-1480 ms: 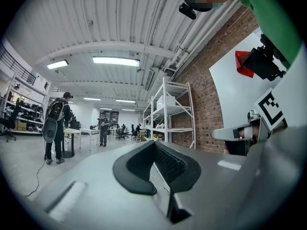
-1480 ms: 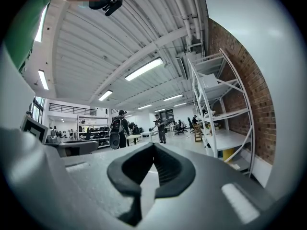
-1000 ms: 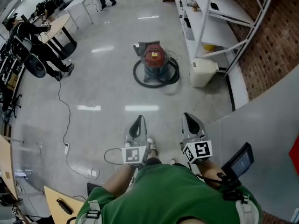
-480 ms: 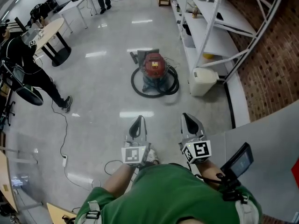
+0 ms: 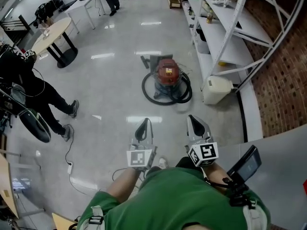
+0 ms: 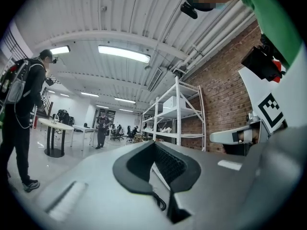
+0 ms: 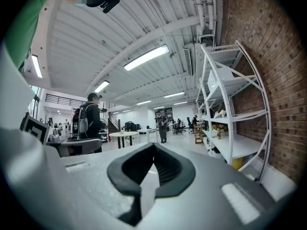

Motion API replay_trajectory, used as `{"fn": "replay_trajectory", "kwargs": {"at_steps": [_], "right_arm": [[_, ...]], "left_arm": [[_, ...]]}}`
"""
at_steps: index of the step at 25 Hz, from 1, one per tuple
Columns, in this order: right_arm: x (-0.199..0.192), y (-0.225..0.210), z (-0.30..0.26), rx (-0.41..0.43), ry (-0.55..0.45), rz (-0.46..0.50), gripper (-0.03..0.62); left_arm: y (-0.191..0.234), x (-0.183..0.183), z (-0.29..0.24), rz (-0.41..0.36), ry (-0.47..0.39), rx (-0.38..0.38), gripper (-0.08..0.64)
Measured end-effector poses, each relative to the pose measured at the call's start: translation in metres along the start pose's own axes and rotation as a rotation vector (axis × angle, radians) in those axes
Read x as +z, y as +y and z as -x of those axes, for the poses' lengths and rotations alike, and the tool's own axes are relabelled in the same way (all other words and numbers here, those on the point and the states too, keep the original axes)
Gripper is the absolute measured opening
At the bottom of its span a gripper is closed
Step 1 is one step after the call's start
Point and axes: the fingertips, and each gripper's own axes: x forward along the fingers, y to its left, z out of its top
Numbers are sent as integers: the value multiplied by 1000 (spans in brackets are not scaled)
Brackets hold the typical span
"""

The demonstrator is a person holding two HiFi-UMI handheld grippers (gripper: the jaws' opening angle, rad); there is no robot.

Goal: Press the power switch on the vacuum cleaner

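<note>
The vacuum cleaner (image 5: pixel 168 77) stands on the pale glossy floor (image 5: pixel 110 99) with its red top up and its black hose (image 5: pixel 156 97) looped round its base; its power switch is too small to pick out. Half a second ago it sat a little higher and further left in the head view; now it has slid down and to the right, so it reads slightly closer to the person.

It lies well ahead of both tongs, between their lines but nearer the right one's, and neither touches it. The left gripper (image 5: pixel 143 124) and right gripper (image 5: pixel 195 120) keep the same places low in the view, side by side and pointing forward. Each gripper's own view shows its dark pads pressed together at the tips with nothing between them (only the room beyond).

Just right of the vacuum cleaner a white bin (image 5: pixel 218 89) rests at the foot of the white shelving (image 5: pixel 225 37), which runs along the brick wall (image 5: pixel 283 80). At the far left a person in black (image 5: pixel 29 83) now stands lower in the frame than before, near a round table (image 5: pixel 50 35).
</note>
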Motion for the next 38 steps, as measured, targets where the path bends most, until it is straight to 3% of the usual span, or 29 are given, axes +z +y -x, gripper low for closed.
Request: {"fn": "replay_trajectory", "kwargs": {"at_steps": [6,14,38], "right_arm": [[-3,-1,-31,13,19,-1,3],[0,-26,-83,43,12,-16,3],[3,-201,-216,102,36,-52,3]], "left_arm": [[18,-3,-17,29,2,15,8],[31,-4,-67,12,7,39,8],[0,-28,-277,-21,46,104,8]]}}
